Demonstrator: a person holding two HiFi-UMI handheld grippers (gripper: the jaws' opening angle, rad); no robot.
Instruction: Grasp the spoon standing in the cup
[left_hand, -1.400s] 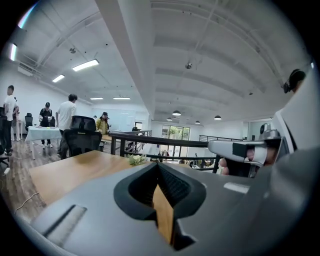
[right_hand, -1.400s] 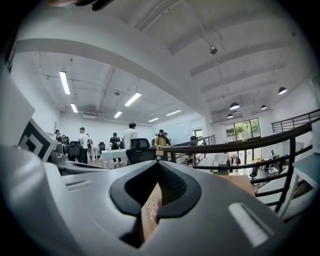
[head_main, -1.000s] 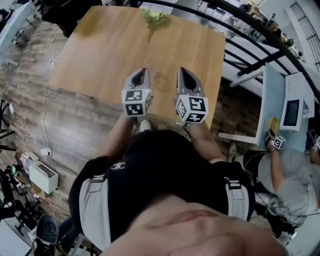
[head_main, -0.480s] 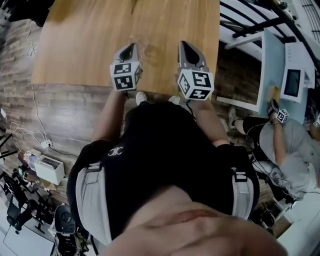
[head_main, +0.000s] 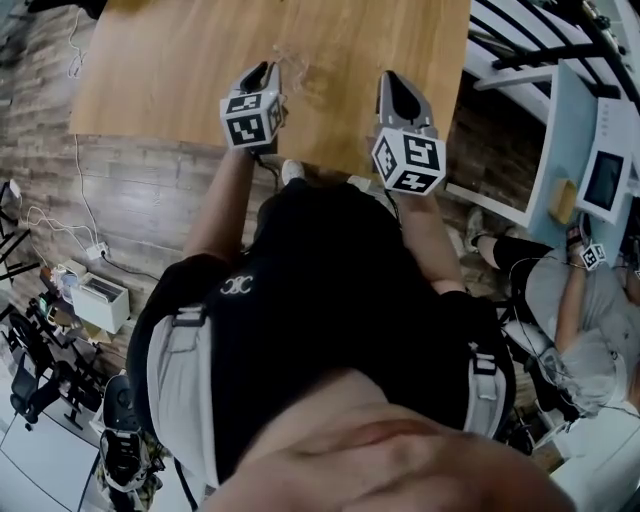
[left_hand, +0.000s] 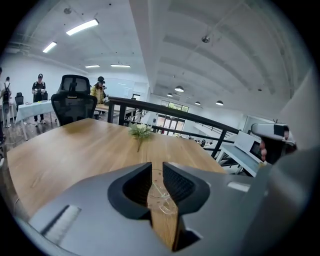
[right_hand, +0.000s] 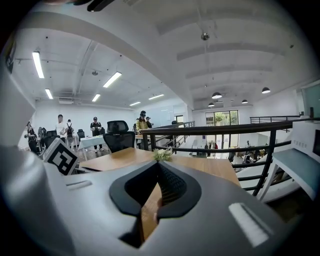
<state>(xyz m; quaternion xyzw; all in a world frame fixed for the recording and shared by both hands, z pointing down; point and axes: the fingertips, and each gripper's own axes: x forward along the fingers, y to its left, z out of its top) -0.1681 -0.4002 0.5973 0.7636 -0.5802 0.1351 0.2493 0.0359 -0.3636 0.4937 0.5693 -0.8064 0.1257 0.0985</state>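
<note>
A clear cup (left_hand: 161, 192) stands on the wooden table (head_main: 170, 60); through the left gripper's jaw gap it shows as faint glassy outlines. In the head view it is a faint ring (head_main: 298, 70) between the two grippers. I cannot make out the spoon apart from the cup. My left gripper (head_main: 262, 72) hovers over the table's near edge, just left of the cup, its jaws a narrow gap apart with nothing between them. My right gripper (head_main: 391, 82) hovers to the cup's right, with its jaw tips touching and nothing held.
A small flower sprig (left_hand: 140, 131) lies far across the table, also seen in the right gripper view (right_hand: 162, 154). A black railing (right_hand: 215, 131) runs past the table's right side. At lower right another person (head_main: 575, 300) sits at a light desk (head_main: 565, 140). Office chairs (left_hand: 73, 102) stand beyond the table.
The head view has tipped back: the table and both grippers sit higher in frame and the flower sprig has left the top. The right gripper has drifted slightly right.
</note>
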